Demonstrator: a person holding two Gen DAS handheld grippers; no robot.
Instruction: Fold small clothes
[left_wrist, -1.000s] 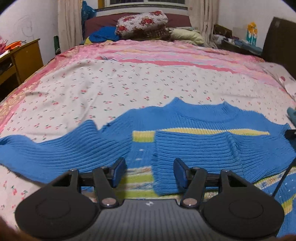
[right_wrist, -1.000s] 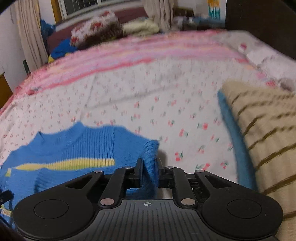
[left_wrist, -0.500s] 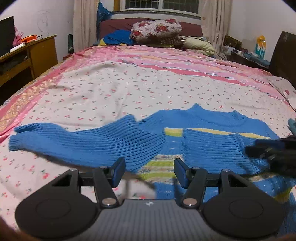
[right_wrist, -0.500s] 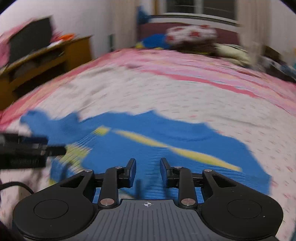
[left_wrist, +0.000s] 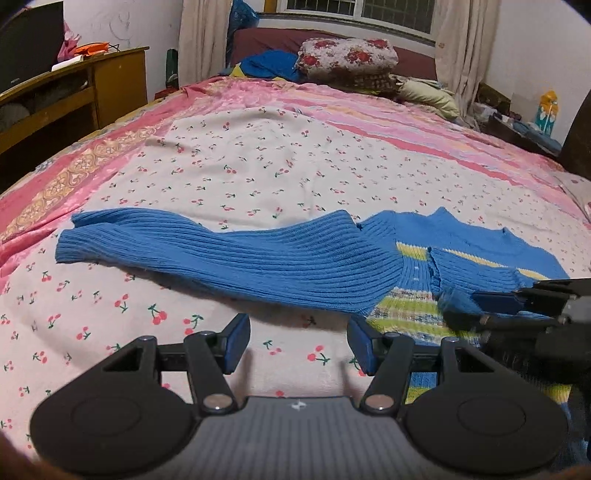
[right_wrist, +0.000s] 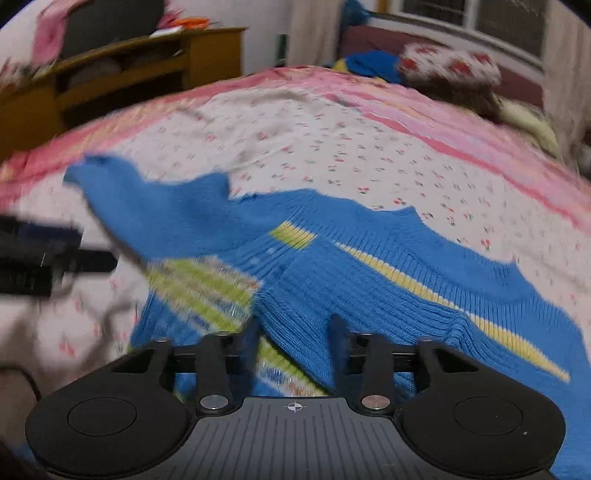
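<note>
Lying flat on the cherry-print bedsheet (left_wrist: 229, 177), the blue sweater (left_wrist: 476, 254) is the landmark. One sleeve is already folded across its chest; the outstretched sleeve (left_wrist: 229, 258) runs long-axis leftward from the body, cuff farthest out. The left gripper (left_wrist: 297, 341) is seen with jaws apart and empty, over bare sheet just on the near side of that sleeve, so it is judged the nearer tool. The right gripper (right_wrist: 293, 334) is over the sweater's chest; its jaws have just been closing, a narrow gap remains, fabric beneath them, nothing visibly pinched. Next grasp is expected at the sleeve, drawn rightward over the body.
</note>
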